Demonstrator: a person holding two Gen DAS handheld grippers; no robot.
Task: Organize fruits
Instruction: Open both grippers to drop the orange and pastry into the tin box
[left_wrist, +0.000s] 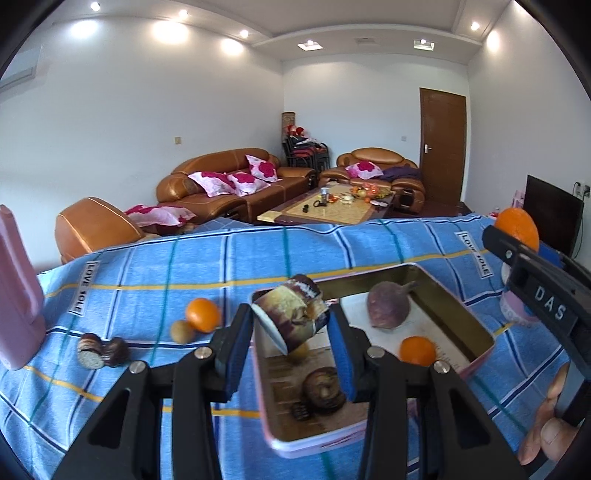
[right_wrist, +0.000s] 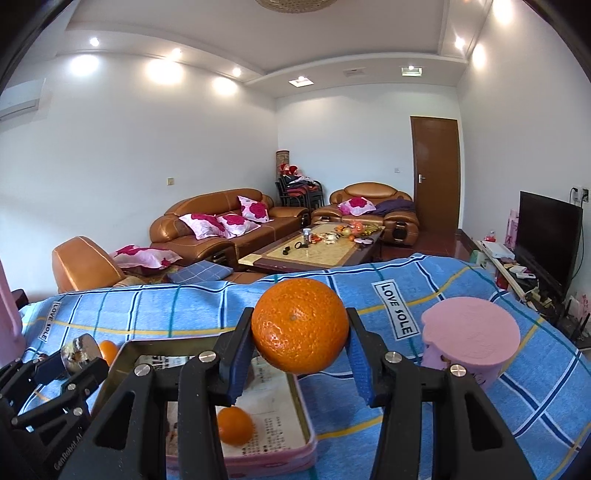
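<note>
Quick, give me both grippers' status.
Left gripper: closed on a brown cut fruit piece.
Right gripper: closed on an orange.

A woven cloth (left_wrist: 147, 280) is seen, matt; the tin tray's (left_wrist: 458, 314) inner walls are glossy metal; the orange (right_wrist: 300, 325) is dimpled, shiny.

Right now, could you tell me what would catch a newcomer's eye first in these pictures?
The big orange clamped in the right gripper, held above the blue checked cloth. Next, the brown cut piece pinched in the left gripper over the open tin, which already holds a small orange and a purple root.
</note>
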